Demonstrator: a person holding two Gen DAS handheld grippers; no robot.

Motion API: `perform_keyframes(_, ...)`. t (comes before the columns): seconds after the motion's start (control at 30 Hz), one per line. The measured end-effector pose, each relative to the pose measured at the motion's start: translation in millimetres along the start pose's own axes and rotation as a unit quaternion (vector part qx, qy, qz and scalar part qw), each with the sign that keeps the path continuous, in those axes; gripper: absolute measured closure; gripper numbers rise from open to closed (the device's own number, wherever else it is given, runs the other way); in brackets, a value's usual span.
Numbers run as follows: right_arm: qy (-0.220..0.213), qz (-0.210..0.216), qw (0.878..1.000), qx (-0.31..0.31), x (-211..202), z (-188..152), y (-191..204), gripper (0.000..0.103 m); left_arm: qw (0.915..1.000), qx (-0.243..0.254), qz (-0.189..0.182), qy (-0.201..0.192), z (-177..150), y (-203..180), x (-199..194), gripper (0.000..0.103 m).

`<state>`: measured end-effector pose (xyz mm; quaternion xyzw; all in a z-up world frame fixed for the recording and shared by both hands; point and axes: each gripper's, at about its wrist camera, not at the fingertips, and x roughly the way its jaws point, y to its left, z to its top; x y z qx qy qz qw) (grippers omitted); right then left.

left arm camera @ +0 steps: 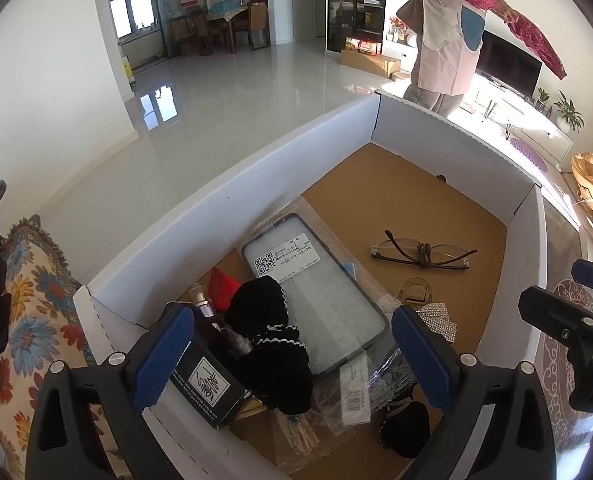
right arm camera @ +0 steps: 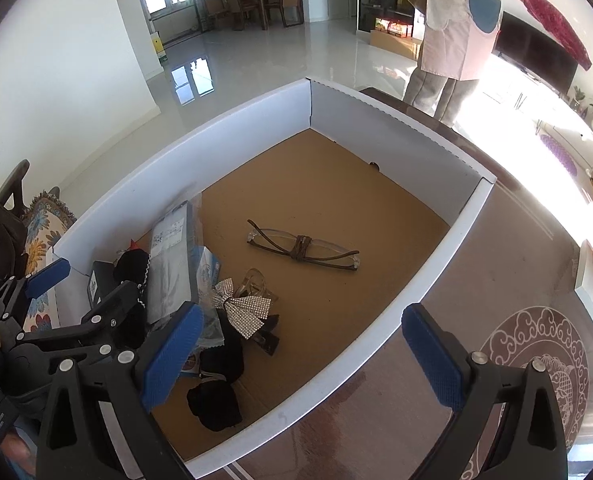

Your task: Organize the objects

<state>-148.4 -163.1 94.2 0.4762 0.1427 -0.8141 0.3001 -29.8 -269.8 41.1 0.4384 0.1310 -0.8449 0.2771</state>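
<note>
A white cardboard box (left arm camera: 256,168) with a brown floor holds the objects; it also shows in the right wrist view (right arm camera: 436,240). Folded glasses (left arm camera: 422,255) lie alone near its middle, also in the right wrist view (right arm camera: 302,251). A packaged phone screen (left arm camera: 316,292), a black scrunchie (left arm camera: 268,340), a small black carton (left arm camera: 210,384), a rhinestone bow clip (right arm camera: 242,310) and another black scrunchie (right arm camera: 216,404) crowd the near left corner. My left gripper (left arm camera: 292,356) is open and empty above that pile. My right gripper (right arm camera: 300,354) is open and empty over the box's near edge.
The box stands on a dark glossy table (right arm camera: 516,260). A floral cushion (left arm camera: 36,300) lies to the left. A person (left arm camera: 448,40) stands beyond the table near a TV (left arm camera: 508,64). Shiny floor (left arm camera: 236,92) stretches behind.
</note>
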Motion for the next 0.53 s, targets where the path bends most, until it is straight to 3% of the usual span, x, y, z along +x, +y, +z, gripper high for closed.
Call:
perform_keyframes(0.37,-0.003,-0.005,1.0,-0.013,2,-1,10,0.003,0.9999,-0.008,-0.011,0.0,0,1,-1,0.002)
perform_keyframes(0.53,-0.008,-0.004,1.0,-0.009,2,-1,9,0.003,0.9994,-0.004,-0.007,-0.035,-2,-1,-11,0.002)
